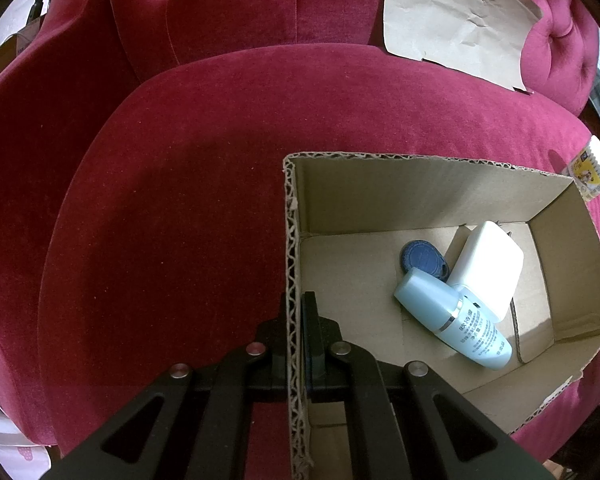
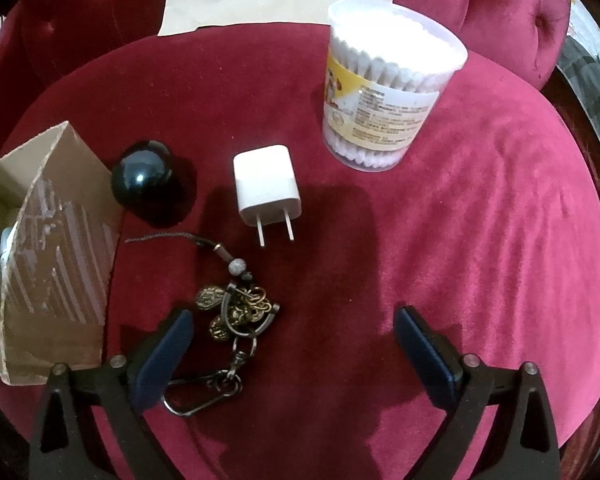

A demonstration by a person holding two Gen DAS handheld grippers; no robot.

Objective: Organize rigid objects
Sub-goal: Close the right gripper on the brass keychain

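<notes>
My left gripper (image 1: 299,312) is shut on the left wall of the open cardboard box (image 1: 440,176), which rests on a red velvet seat. Inside the box lie a pale blue bottle (image 1: 452,318), a white charger block (image 1: 486,268) and a dark blue round tag (image 1: 420,258). In the right wrist view my right gripper (image 2: 294,334) stands open above the seat with nothing between its fingers. Ahead of it lie a white plug adapter (image 2: 266,188), a black ball (image 2: 144,178), a brass keychain (image 2: 236,320) by the left finger, and a tub of cotton swabs (image 2: 380,88). The box (image 2: 56,248) shows at the left.
The red velvet cushion (image 1: 204,168) has a tufted backrest behind it. A sheet of brown paper (image 1: 456,16) leans against the backrest. The swab tub (image 1: 592,174) peeks in past the box's right corner. The cushion's right side (image 2: 500,220) is bare velvet.
</notes>
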